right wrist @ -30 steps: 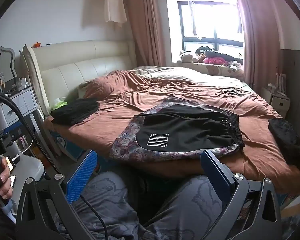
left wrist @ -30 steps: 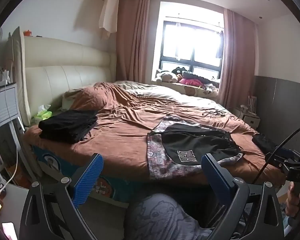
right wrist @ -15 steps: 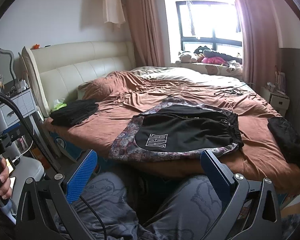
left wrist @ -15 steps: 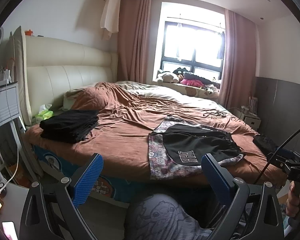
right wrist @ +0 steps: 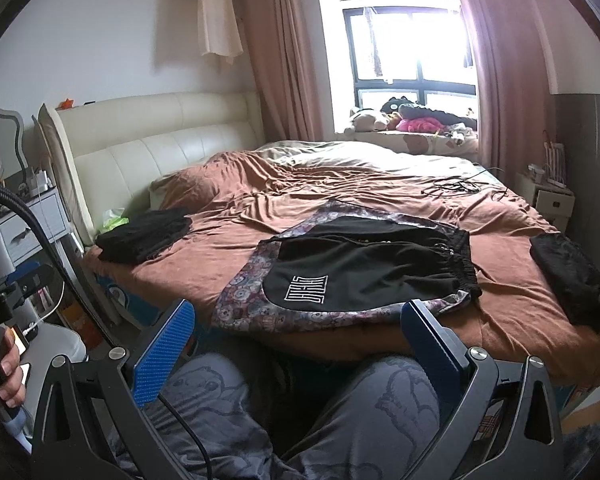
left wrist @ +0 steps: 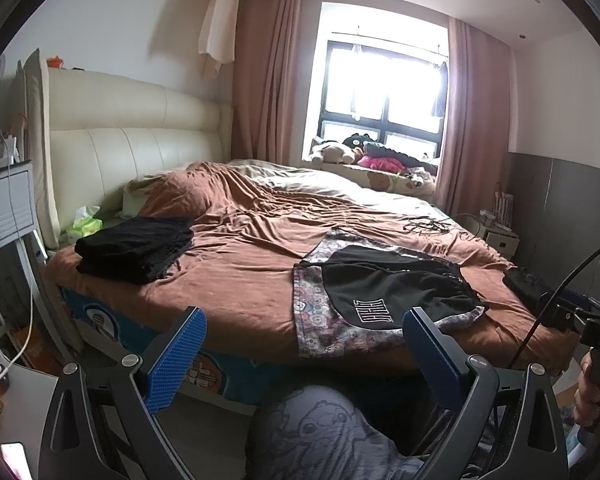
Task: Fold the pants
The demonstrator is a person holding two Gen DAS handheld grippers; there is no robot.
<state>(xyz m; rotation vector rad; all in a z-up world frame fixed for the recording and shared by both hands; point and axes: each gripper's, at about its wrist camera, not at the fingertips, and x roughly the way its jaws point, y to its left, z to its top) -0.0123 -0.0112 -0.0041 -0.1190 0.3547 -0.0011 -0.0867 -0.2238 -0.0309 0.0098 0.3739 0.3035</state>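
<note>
Black shorts with a white logo (left wrist: 396,292) (right wrist: 364,268) lie flat on a patterned cloth (left wrist: 320,320) (right wrist: 252,304) near the front edge of the brown bed (left wrist: 240,272) (right wrist: 512,296). My left gripper (left wrist: 304,344) is open and empty, held low in front of the bed, short of the shorts. My right gripper (right wrist: 296,336) is open and empty, just before the bed edge, below the shorts. The right gripper also shows at the right edge of the left wrist view (left wrist: 580,316).
A stack of folded black clothes (left wrist: 136,248) (right wrist: 144,236) sits on the bed's left corner. Another dark garment (right wrist: 572,280) lies at the right. Cables (right wrist: 456,188) lie far on the bed. A nightstand (left wrist: 4,208) stands left. The person's knees (right wrist: 340,412) are below.
Both views have shifted slightly, with the bed a little lower in frame. The shorts and the stacks have not moved. Both grippers stay open.
</note>
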